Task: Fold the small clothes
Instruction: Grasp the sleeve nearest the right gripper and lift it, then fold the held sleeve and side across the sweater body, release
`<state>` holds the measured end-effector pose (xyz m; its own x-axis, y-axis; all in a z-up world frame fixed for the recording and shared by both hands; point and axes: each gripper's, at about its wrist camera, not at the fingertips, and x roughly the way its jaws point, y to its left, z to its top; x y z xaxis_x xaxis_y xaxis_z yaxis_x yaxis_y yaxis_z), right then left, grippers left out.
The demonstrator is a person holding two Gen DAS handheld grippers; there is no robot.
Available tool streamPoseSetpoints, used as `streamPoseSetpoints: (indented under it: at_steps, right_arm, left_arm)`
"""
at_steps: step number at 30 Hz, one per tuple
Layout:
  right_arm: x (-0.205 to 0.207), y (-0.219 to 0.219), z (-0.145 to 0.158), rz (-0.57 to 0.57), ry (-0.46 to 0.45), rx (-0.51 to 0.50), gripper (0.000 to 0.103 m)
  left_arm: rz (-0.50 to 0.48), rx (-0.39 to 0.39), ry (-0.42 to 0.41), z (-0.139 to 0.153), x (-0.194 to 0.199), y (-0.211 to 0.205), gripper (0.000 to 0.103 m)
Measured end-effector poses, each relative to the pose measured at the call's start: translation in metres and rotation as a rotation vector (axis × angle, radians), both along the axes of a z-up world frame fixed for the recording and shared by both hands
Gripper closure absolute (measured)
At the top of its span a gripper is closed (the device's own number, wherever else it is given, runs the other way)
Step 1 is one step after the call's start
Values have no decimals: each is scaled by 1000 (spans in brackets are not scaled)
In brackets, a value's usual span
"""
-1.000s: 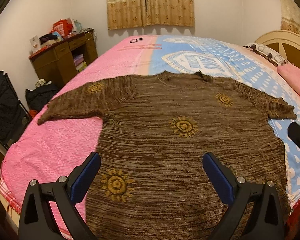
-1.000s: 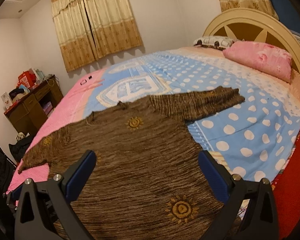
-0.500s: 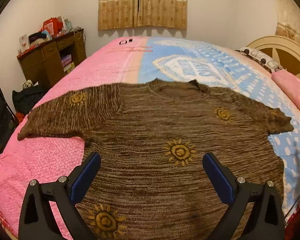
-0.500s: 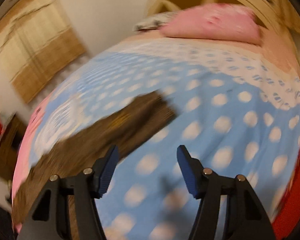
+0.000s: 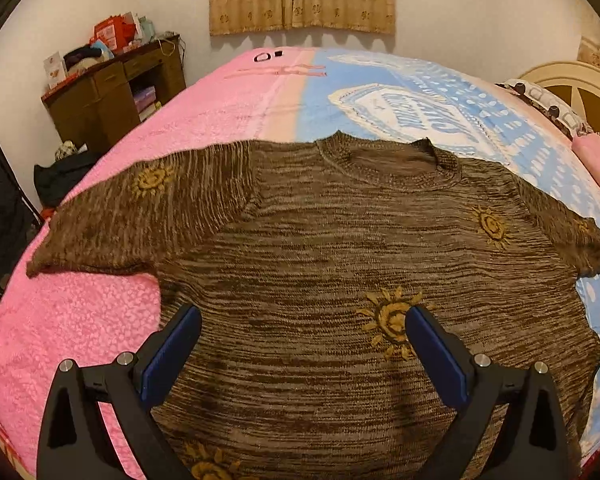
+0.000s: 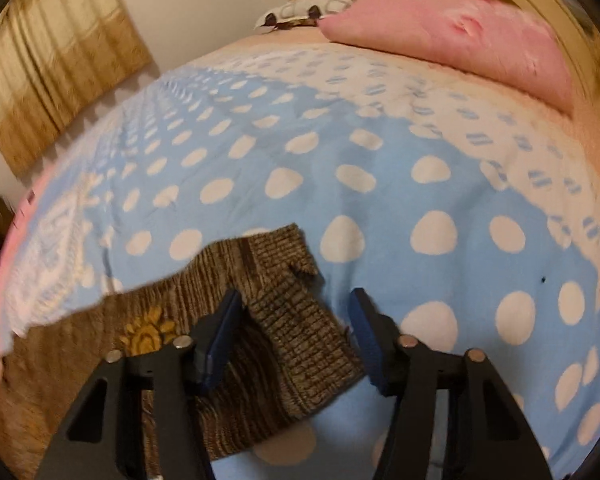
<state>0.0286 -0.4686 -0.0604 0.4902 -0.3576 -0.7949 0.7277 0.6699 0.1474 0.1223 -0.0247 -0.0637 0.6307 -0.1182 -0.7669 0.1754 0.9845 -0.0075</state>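
Note:
A brown knitted sweater [image 5: 320, 240] with yellow sun motifs lies flat on the bed, collar toward the far end and both sleeves spread out. My left gripper [image 5: 303, 314] hovers open over the sweater's body, with nothing between its blue pads. In the right wrist view, my right gripper [image 6: 296, 294] is low over the end of the right sleeve [image 6: 296, 320]. Its jaws are closing with the ribbed cuff between them. The pads do not visibly press on the knit.
The bed cover is pink [image 5: 80, 320] on the left and blue with white dots [image 6: 380, 220] on the right. A pink pillow [image 6: 460, 40] lies by the headboard. A cluttered wooden desk [image 5: 112, 96] stands left of the bed, and a dark bag [image 5: 60, 176] lies beside it.
My right gripper has swung from over the sweater's body to the right sleeve's end, and its jaws have narrowed. My left gripper has moved forward over the body toward the collar.

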Motion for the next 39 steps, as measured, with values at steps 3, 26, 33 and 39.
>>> streamPoseSetpoints:
  at_steps: [3,26,33,39]
  right_arm:
    - [-6,1,2,50,2,17,81]
    - [126,324,69,791,-294,64,22]
    - [91,269,40,573,-337,94,39]
    - [69,251,12,568,-185,45,56]
  left_arm:
    - [-6,-15,20,-4,0,1,1]
    - [118,-59,-70,16,-16,83,1]
    - [102,-71,-47,-2,-3,81,1]
    - [47,-60,-43,-5,-5,57,1]
